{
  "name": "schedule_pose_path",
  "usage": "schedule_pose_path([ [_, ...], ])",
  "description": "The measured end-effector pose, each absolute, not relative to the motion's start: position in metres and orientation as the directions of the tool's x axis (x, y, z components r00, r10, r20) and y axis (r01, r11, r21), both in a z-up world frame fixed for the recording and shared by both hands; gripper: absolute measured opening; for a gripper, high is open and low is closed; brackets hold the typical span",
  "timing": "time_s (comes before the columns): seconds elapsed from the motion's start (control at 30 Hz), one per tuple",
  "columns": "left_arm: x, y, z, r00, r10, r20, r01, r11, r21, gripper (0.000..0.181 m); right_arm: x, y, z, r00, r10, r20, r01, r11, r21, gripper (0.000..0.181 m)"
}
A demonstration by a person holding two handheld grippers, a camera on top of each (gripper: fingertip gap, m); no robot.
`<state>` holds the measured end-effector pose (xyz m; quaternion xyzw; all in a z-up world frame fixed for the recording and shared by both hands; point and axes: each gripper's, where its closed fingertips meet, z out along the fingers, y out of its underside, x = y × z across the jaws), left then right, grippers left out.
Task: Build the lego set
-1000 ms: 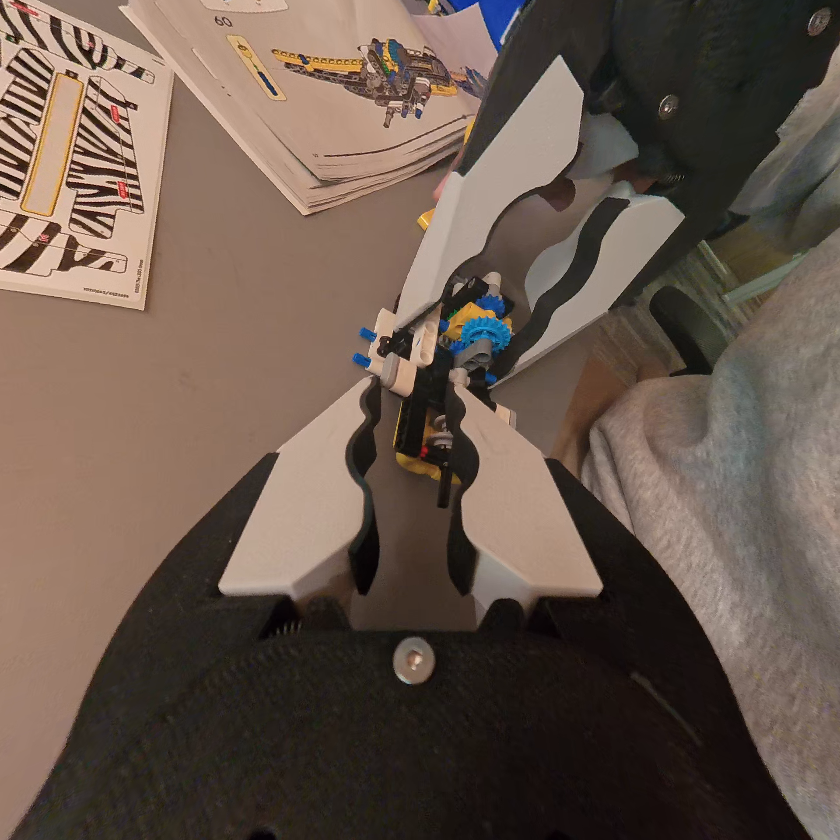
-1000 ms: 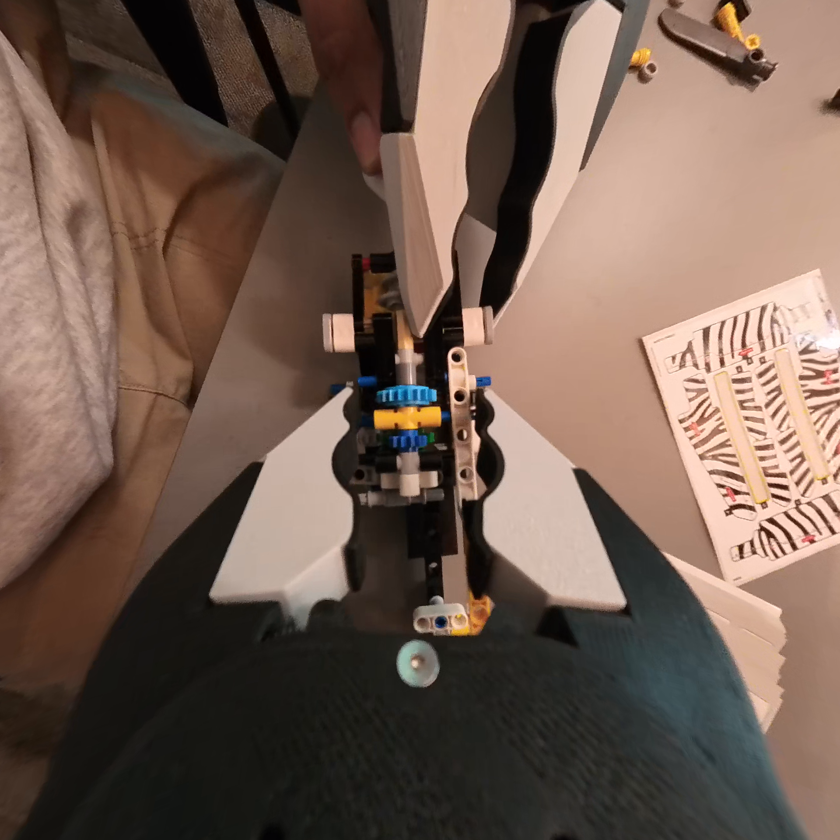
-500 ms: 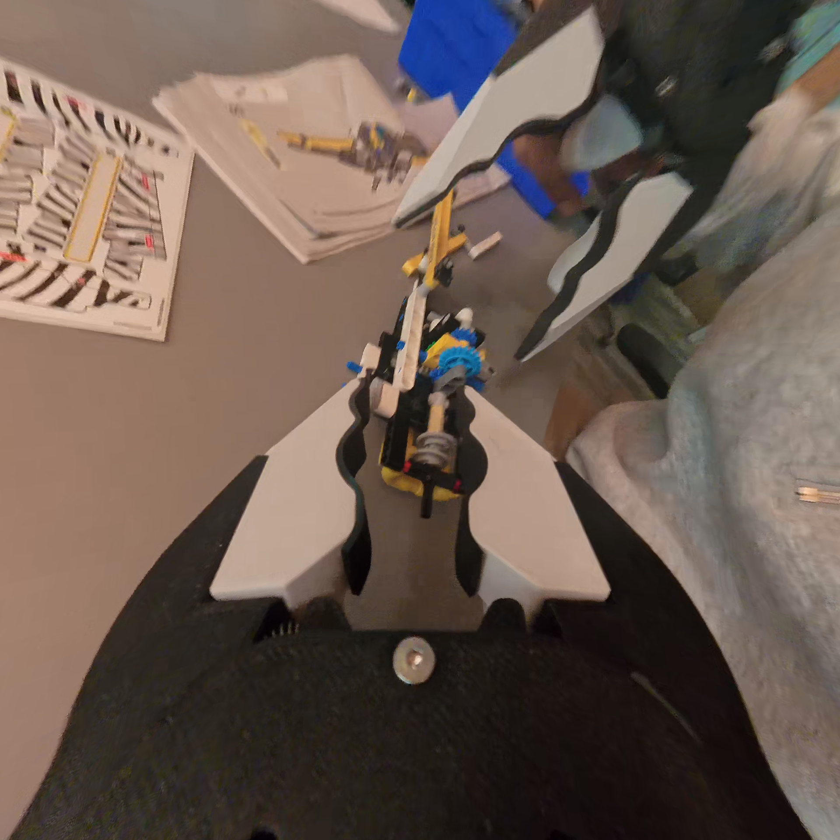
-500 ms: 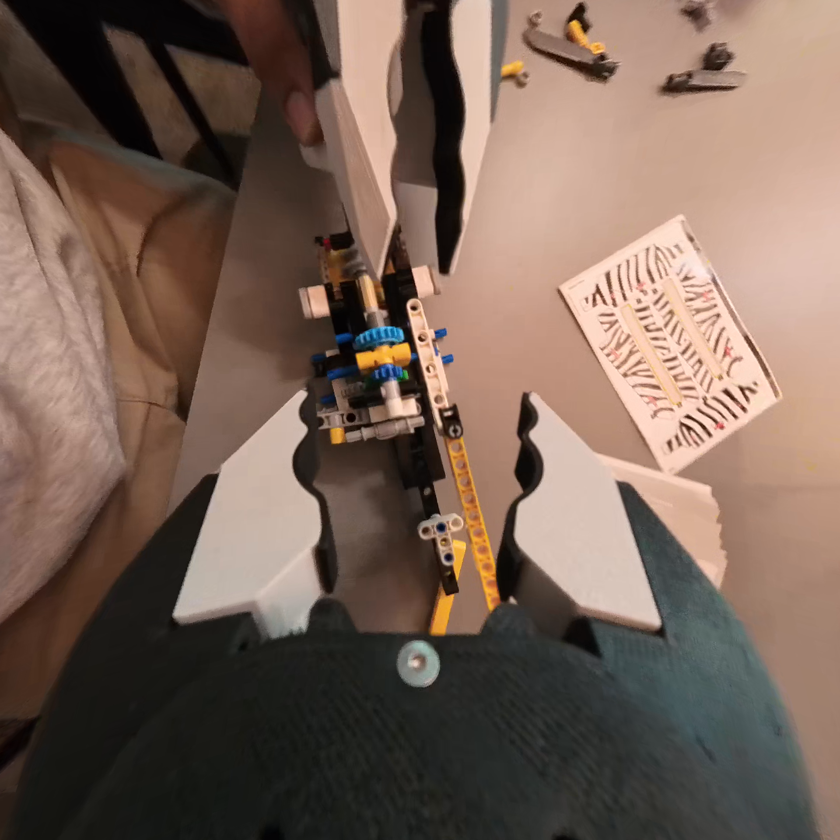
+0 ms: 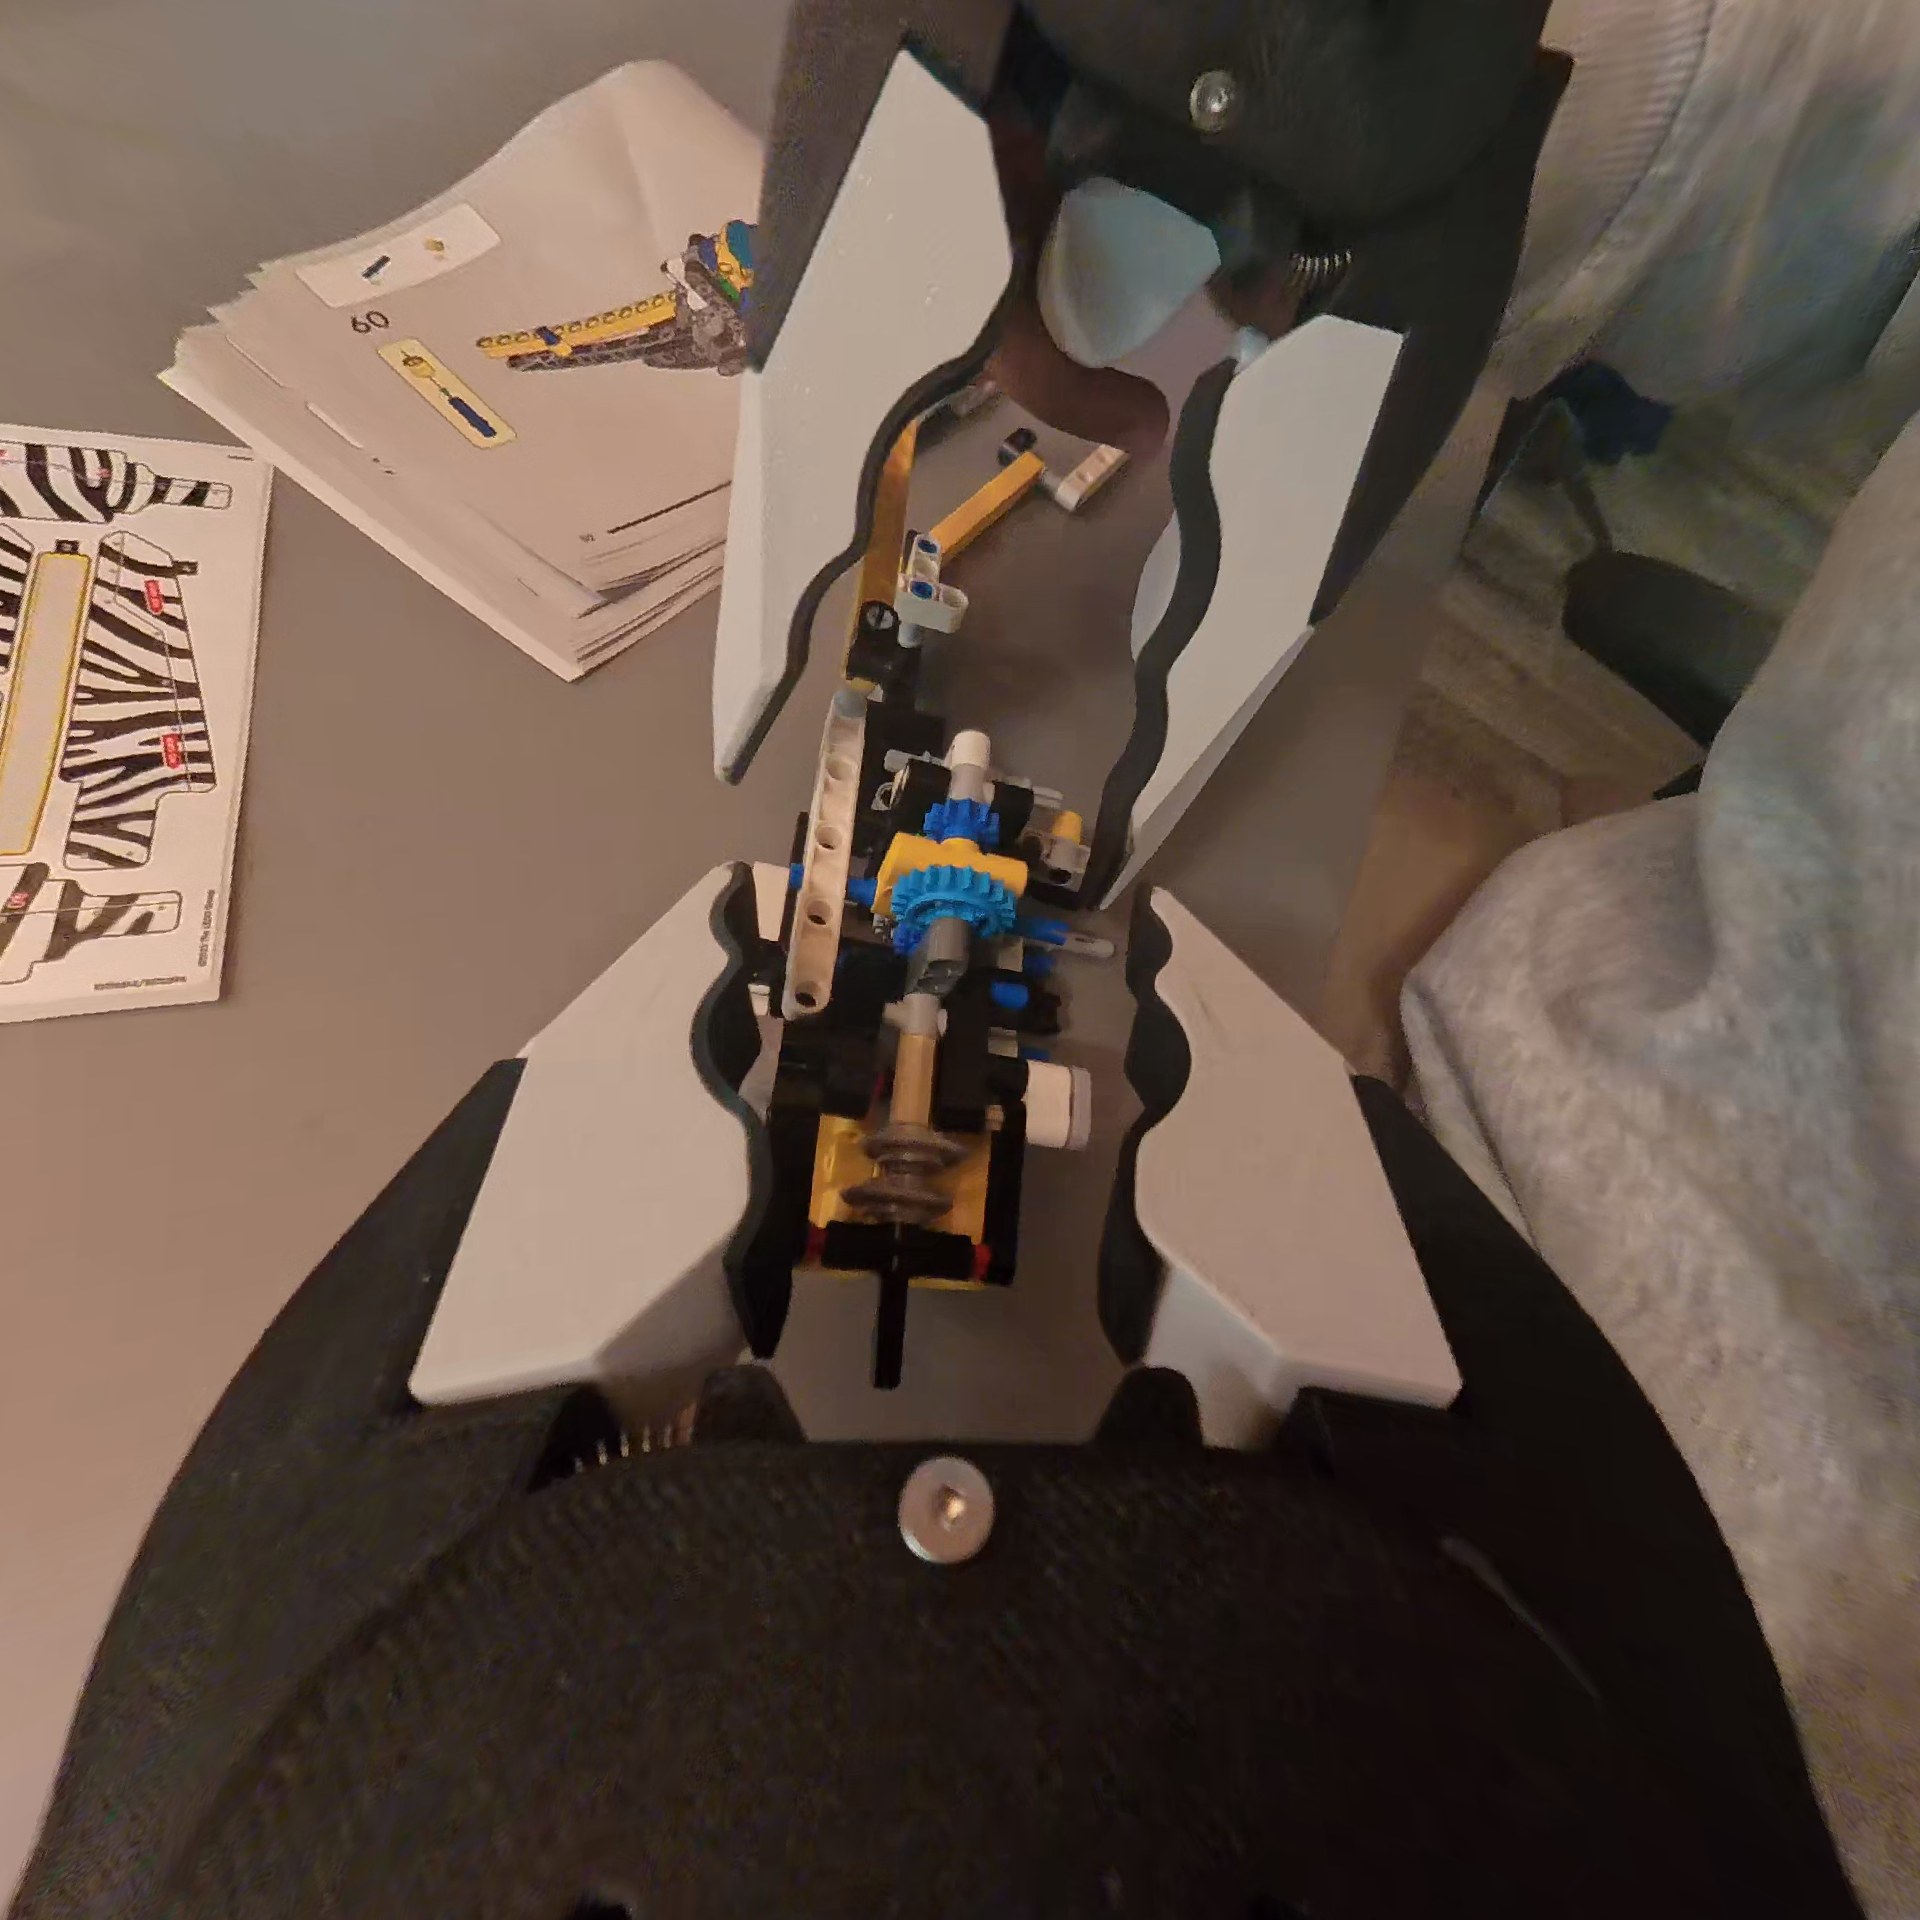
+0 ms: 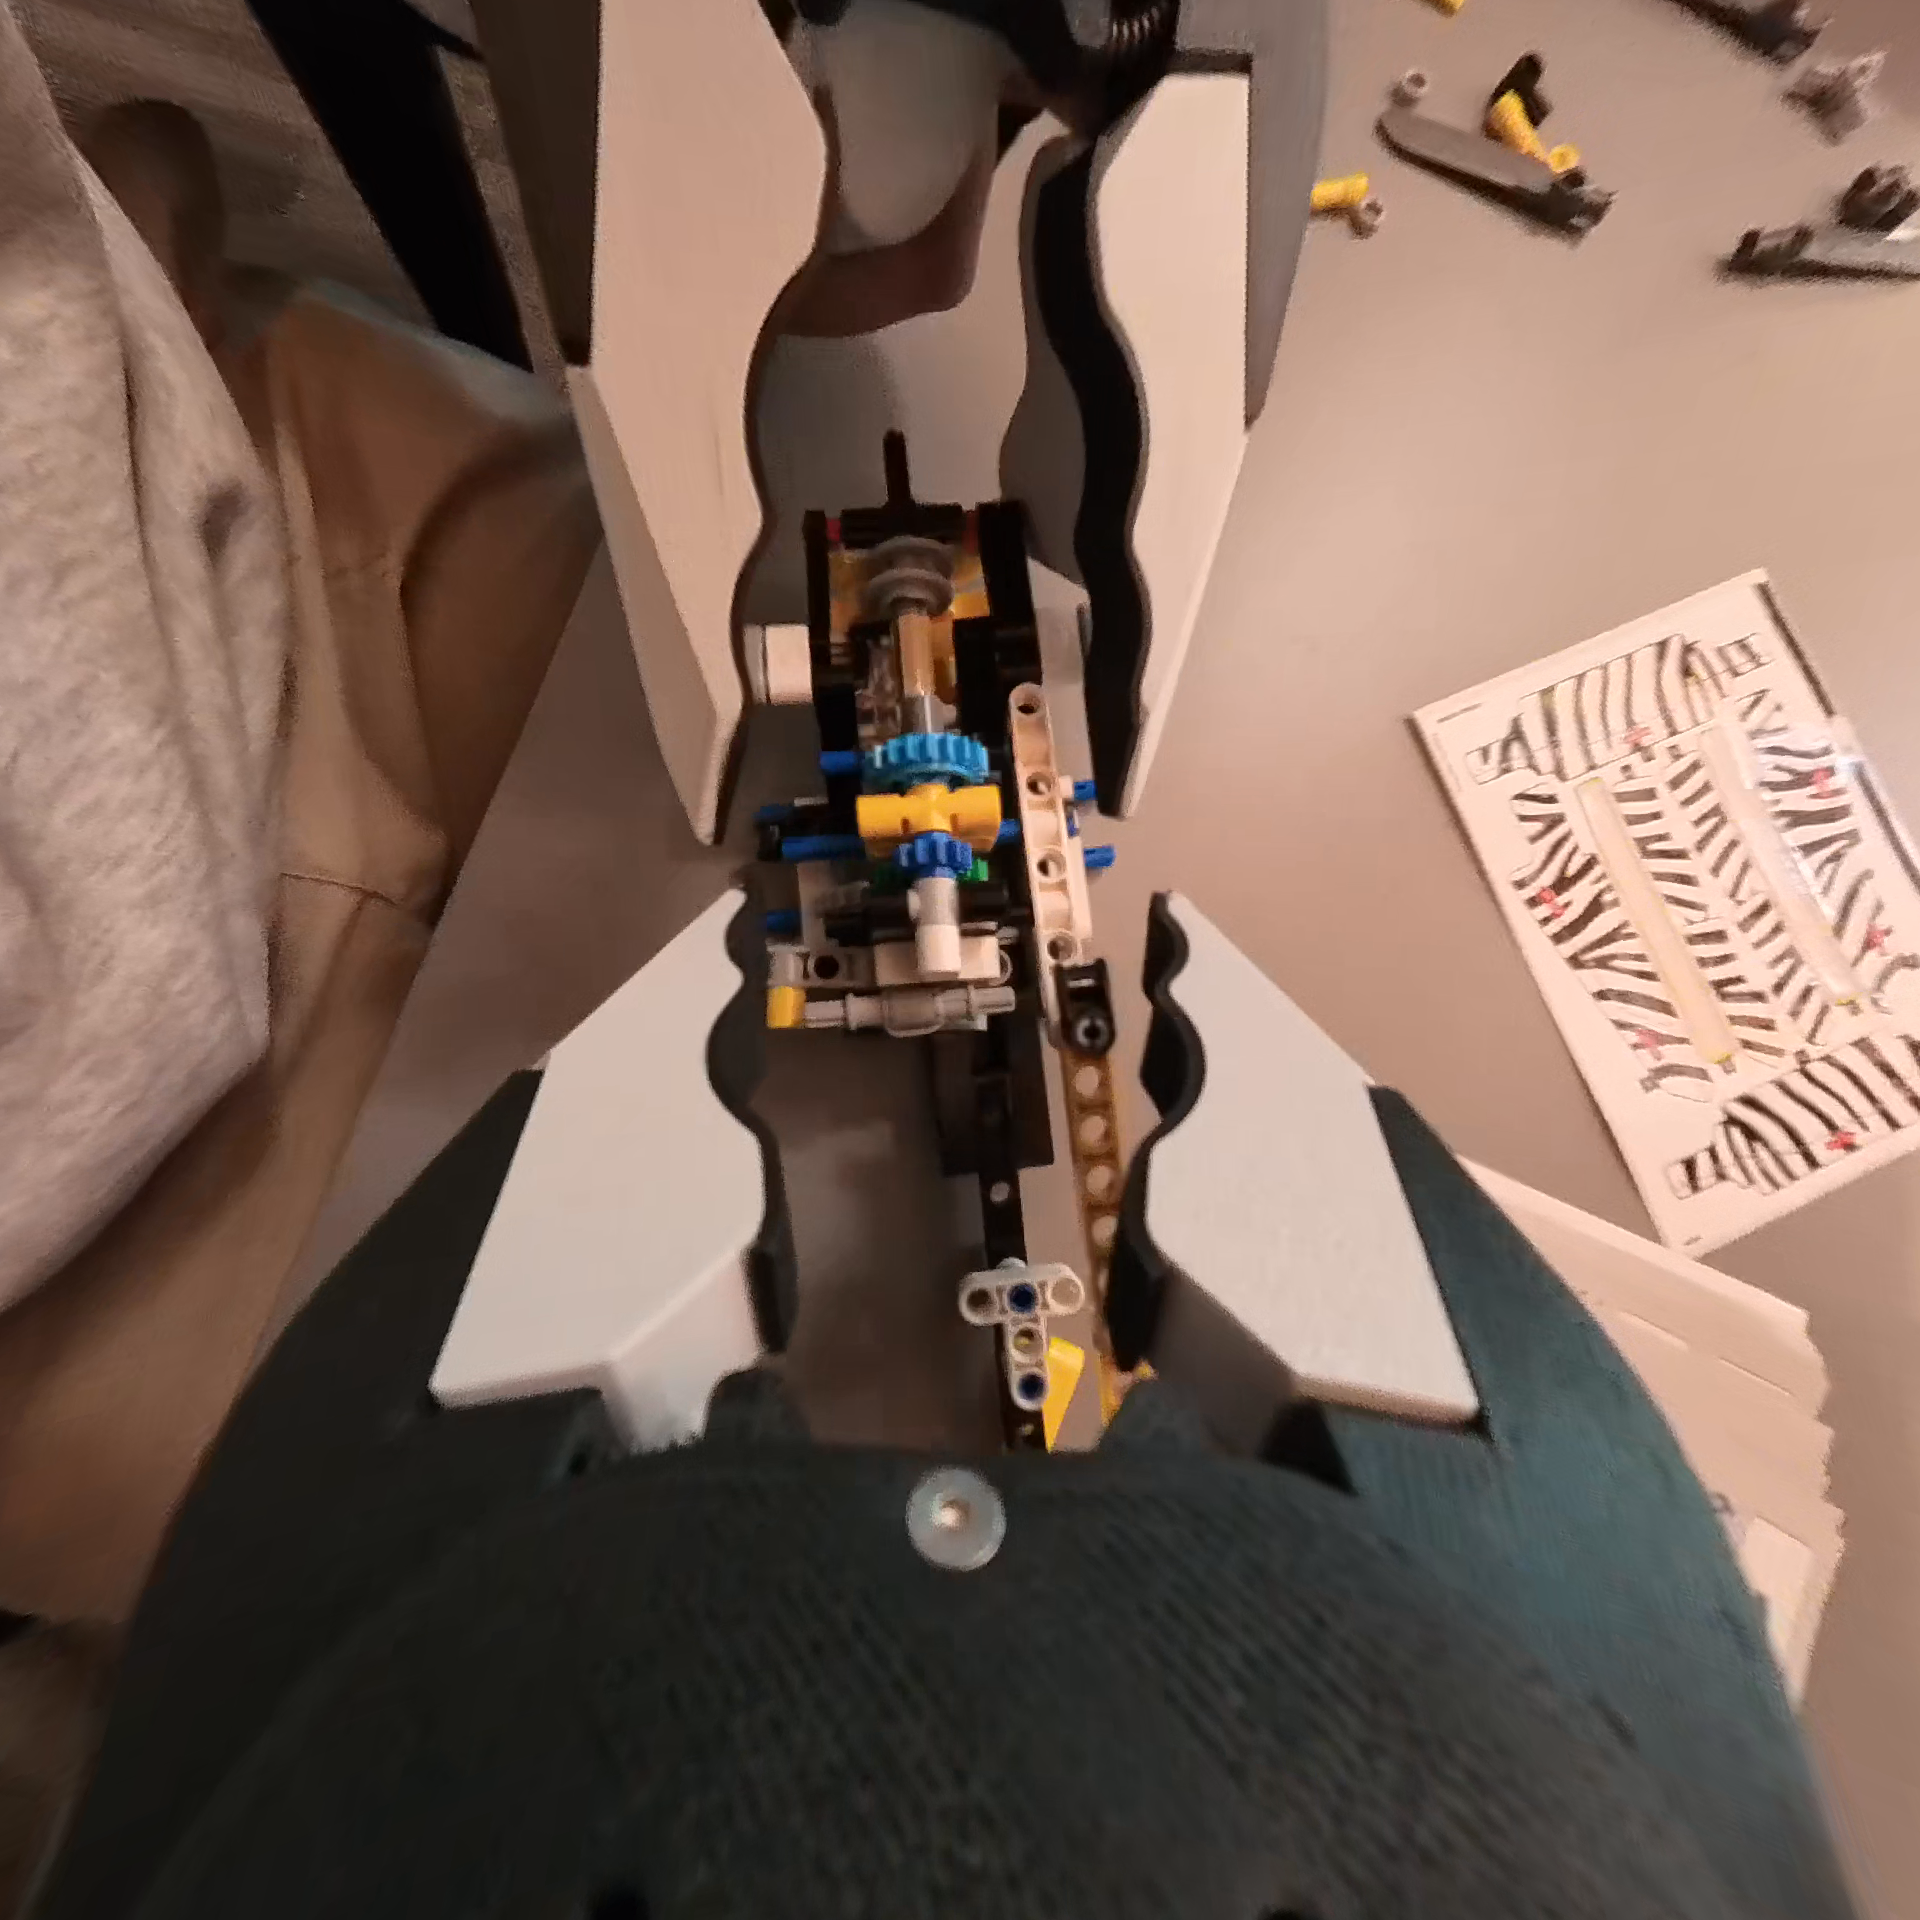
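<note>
The partly built lego model lies on the grey table near its edge. It has a black frame, blue gears, a yellow block, a white beam and a long yellow beam at its far end. My left gripper is open, with its fingers either side of the model's near end. My right gripper faces it from the far side, also open. In the right wrist view the right gripper straddles the yellow beam and the model. The left gripper straddles the far end.
An open instruction booklet and a zebra-striped sticker sheet lie left of the model. Loose grey, black and yellow parts lie farther out. A person's grey garment hangs beyond the table edge. My left and right fingertips are right by each other.
Both grippers held the model a second ago. The right one opened first, then the left. The model now lies on the table between the open fingers.
</note>
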<state>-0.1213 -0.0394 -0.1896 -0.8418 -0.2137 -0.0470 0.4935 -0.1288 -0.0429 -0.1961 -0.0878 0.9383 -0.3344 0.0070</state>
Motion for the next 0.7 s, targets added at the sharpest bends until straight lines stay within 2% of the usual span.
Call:
schedule_pose_path([
  [0.03, -0.1218, -0.0393, -0.1909, 0.905, 0.315, 0.287, 0.405, -0.426, -0.809, 0.069, -0.129, -0.0421, -0.1984, -0.984, -0.176, 0.026, -0.154, 0.771, -0.618, 0.072],
  [0.1, -0.1222, -0.0396, -0.1947, 0.907, 0.32, 0.275, 0.4, -0.441, -0.803, 0.068, -0.1292, -0.0423, -0.2016, -0.983, -0.182, 0.007, -0.149, 0.779, -0.609, 0.071],
  [0.2, -0.1217, -0.0389, -0.1971, 0.911, 0.32, 0.26, 0.388, -0.453, -0.803, 0.067, -0.1299, -0.0428, -0.2042, -0.983, -0.185, 0.015, -0.157, 0.785, -0.599, 0.055],
  [0.33, -0.1235, -0.0402, -0.1981, 0.908, 0.328, 0.26, 0.392, -0.449, -0.803, 0.064, -0.1279, -0.0423, -0.2043, -0.981, -0.194, -0.008, -0.152, 0.792, -0.592, 0.049],
  [0.7, -0.123, -0.0411, -0.1993, 0.906, 0.332, 0.264, 0.398, -0.447, -0.801, 0.06, -0.1262, -0.0402, -0.205, -0.976, -0.217, -0.009, -0.176, 0.813, -0.555, 0.048],
])
